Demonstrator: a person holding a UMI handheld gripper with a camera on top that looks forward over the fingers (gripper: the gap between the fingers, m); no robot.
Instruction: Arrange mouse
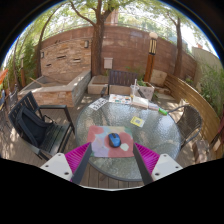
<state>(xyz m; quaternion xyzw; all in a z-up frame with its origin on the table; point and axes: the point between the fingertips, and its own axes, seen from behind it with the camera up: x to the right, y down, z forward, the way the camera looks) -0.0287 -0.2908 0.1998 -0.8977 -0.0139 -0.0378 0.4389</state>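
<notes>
A dark blue mouse (114, 141) lies on a pink mouse mat (109, 140) near the front edge of a round glass table (125, 118). My gripper (112, 158) is open and empty, held above and just short of the table's near edge. Its two fingers with magenta pads (79, 154) stand wide apart to either side of the mat. The mouse is just ahead of the fingers and nothing touches it. A small white thing (126, 145) lies on the mat's right corner.
A yellow note (137, 121), papers (98, 103), a white box (141, 95) and a green object (163, 111) lie further back on the table. A dark chair (35, 125) stands to the left. Stone benches and a brick wall (95, 50) are behind.
</notes>
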